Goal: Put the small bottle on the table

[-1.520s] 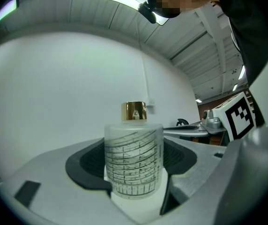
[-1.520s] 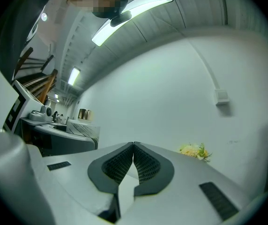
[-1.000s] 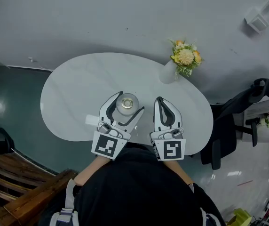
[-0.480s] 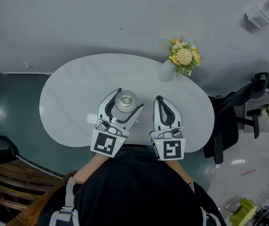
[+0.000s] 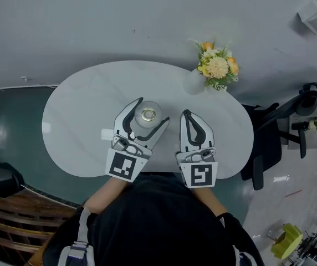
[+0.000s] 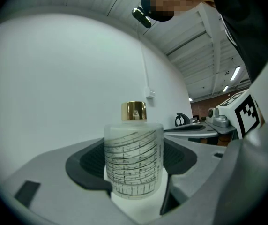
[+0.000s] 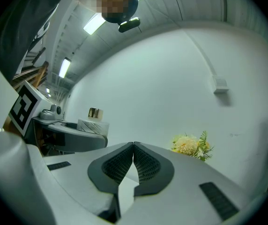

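left claw (image 5: 150,115): clenched on frosted bottle (image 6: 134,158) between its pads
right claw (image 5: 187,115): closed, empty
step: likely placing on table (image 5: 86,104)
next: lower, release

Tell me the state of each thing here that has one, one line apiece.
Small frosted glass bottle with gold cap: upright, capped, gripped.
Left gripper: shut on the bottle.
Right gripper: shut, empty.
White vase of yellow flowers: upright on the white table.
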The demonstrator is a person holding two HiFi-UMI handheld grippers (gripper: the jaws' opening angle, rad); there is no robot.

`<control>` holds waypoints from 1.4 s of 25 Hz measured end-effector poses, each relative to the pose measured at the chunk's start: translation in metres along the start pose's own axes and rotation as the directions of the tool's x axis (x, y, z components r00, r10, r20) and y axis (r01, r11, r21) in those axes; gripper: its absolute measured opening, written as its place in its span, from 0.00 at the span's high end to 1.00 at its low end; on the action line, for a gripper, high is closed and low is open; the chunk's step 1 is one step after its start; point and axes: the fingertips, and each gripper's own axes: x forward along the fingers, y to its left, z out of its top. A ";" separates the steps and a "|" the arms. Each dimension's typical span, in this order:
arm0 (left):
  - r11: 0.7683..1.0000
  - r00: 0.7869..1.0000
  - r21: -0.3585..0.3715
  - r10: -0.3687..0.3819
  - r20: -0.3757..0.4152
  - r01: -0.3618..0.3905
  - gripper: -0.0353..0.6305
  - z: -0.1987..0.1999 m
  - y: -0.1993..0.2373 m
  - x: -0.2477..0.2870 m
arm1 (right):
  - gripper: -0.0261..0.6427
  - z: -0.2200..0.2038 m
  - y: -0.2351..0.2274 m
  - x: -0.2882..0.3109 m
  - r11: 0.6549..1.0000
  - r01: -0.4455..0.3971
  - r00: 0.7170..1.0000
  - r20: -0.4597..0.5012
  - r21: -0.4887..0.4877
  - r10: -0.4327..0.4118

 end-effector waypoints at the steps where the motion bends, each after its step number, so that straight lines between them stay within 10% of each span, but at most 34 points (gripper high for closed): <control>1: 1.000 1.000 0.002 -0.006 -0.004 0.006 0.44 -0.002 0.001 0.004 | 0.93 -0.002 -0.002 0.003 1.000 -0.001 1.000 -0.002 -0.004 0.001; 23: 0.996 0.997 0.043 -0.075 -0.002 0.075 0.44 -0.082 0.018 0.076 | 0.93 -0.086 -0.028 0.043 1.000 -0.006 1.000 -0.008 -0.020 0.006; 35: 0.996 0.993 -0.065 -0.064 -0.102 0.058 0.44 -0.148 0.023 0.100 | 0.93 -0.150 -0.027 0.056 0.999 -0.018 0.996 -0.083 -0.037 0.015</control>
